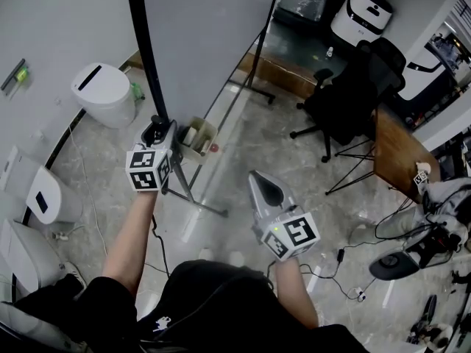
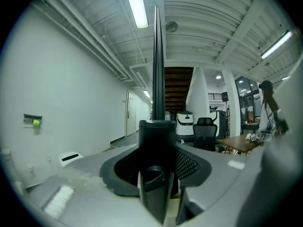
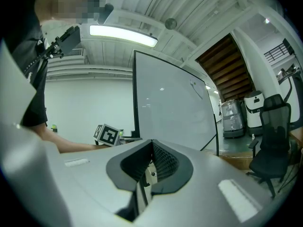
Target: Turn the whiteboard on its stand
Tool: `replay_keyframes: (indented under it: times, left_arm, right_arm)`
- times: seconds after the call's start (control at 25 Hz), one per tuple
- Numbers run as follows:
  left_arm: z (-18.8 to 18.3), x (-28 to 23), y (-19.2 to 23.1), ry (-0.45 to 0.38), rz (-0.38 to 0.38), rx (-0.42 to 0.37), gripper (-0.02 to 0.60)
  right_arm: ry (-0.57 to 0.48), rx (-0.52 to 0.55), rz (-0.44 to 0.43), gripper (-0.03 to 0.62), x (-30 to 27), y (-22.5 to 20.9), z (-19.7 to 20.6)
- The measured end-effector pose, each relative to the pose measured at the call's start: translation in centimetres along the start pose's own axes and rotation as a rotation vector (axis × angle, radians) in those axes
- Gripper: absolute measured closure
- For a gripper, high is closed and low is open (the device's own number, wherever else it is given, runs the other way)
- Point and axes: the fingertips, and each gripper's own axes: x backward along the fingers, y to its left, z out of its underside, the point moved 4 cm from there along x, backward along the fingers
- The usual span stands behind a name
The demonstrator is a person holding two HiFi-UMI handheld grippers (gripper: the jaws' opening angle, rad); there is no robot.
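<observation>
The whiteboard (image 1: 206, 35) stands tilted on its wheeled stand (image 1: 195, 197), with its black side frame (image 1: 143, 43) running down toward me. My left gripper (image 1: 156, 129) is shut on the lower end of that frame. In the left gripper view the black frame (image 2: 157, 70) rises straight up from between the jaws of my left gripper (image 2: 156, 164). My right gripper (image 1: 266, 186) hangs in the air to the right of the stand with jaws together, holding nothing. In the right gripper view the whiteboard (image 3: 170, 108) stands ahead of my right gripper (image 3: 150, 160).
A small tray (image 1: 197, 140) with items hangs on the stand. A white bin (image 1: 107, 94) stands at the left wall. A black office chair (image 1: 353, 94) and a wooden table (image 1: 401, 149) are to the right. Cables (image 1: 346, 271) lie on the floor.
</observation>
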Motion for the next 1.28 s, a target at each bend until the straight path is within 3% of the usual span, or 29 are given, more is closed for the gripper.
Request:
replay_keyframes:
  times: [0.8,1.28]
  left_arm:
    - [0.4,6.4,0.6,0.018,-0.01,-0.007,0.394]
    - [0.6,7.2,0.9,0.01,-0.029,-0.013,0.393]
  right_arm:
    - [0.001,0.004,-0.044,0.585,0.4,1.0,-0.5]
    - [0.001,-0.001,-0.077,0.585,0.2,0.9,-0.5]
